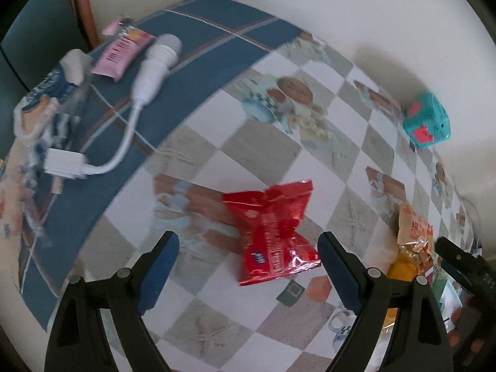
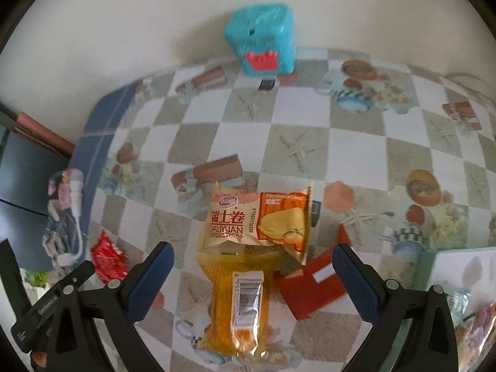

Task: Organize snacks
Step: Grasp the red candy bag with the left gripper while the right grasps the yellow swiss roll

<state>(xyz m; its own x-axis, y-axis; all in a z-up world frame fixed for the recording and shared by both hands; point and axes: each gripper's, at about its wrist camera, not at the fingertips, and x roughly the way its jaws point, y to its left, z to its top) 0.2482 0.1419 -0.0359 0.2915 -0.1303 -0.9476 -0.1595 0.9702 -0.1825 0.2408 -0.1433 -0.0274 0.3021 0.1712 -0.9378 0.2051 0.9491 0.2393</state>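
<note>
Jaws of both grippers stand spread wide and grasp nothing, each tool tilted steeply down over the table [image 2: 356, 161] with its checked cloth. Between the blue pads of the right gripper [image 2: 252, 282] lies a yellow snack packet [image 2: 238, 310], lengthwise and apart from either pad; the cream Swiss roll packet [image 2: 257, 217] lies across its far end, and a red card [image 2: 313, 288] lies flat just to their right. Under the left gripper [image 1: 248, 272] the red snack bag [image 1: 272, 232] lies crumpled on the cloth, just ahead of the pads and nearer the right-hand one, touching neither. Farther off, on the blue border, lie a white charger with cable [image 1: 148, 77], a pink packet [image 1: 121, 52] and a blue-and-white packet [image 1: 40, 102]. A turquoise box [image 2: 260, 43] stands against the wall.
</note>
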